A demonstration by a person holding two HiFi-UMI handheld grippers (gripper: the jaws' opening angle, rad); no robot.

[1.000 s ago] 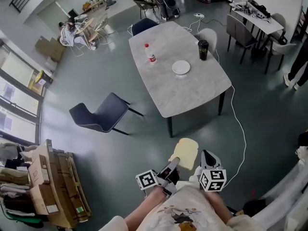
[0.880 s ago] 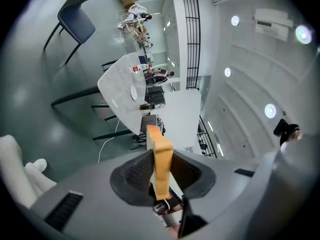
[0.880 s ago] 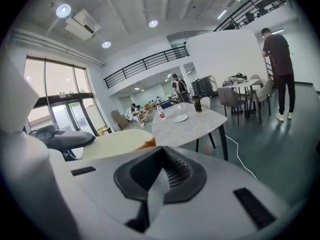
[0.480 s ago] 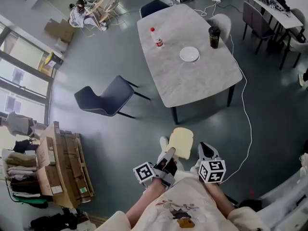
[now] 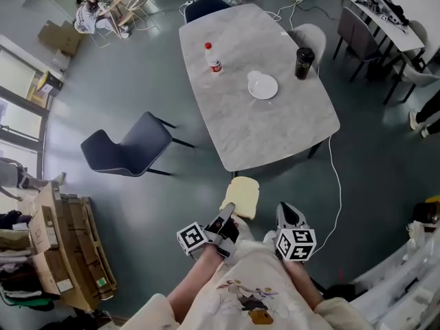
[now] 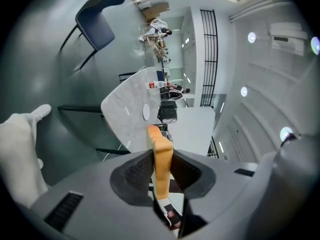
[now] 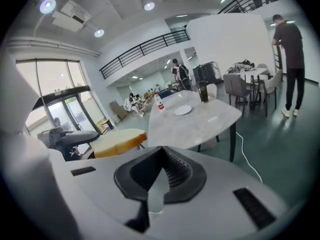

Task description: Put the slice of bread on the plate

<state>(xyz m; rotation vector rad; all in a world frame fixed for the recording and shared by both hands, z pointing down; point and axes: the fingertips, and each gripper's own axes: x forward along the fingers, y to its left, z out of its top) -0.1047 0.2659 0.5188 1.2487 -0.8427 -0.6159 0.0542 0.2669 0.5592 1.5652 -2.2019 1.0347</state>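
Grey-green concrete floor runs through this big open room, with a pale marble-look table (image 5: 261, 108) in the middle of it. A navy chair (image 5: 124, 150) is pulled away to one side, flattened cardboard boxes (image 5: 62, 253) are stacked by the windows, and a white cable (image 5: 337, 184) trails past the table leg. On the tabletop sit the white plate (image 5: 262, 86), a red-capped bottle (image 5: 213, 59) and a dark tumbler (image 5: 303, 62), each well apart from the others.

The person stands short of the table's near end. The left gripper (image 5: 225, 216) is clamped on the slice of bread (image 5: 240, 196), pinching it by its near edge so that most of it juts forward, out over the floor and well apart from the plate. I'd guess that edge grip is meant to leave the slice free to be laid flat and let go without the jaws fouling the plate.

The right gripper (image 5: 287, 212) rides just beside it, jaws closed on nothing, apparently only carried along. The plate lies toward the far half of the table, so this looks like the carrying stage: the bread has to get over the tabletop before any lowering. A thin, soft slice could sag or tear at the pinch.
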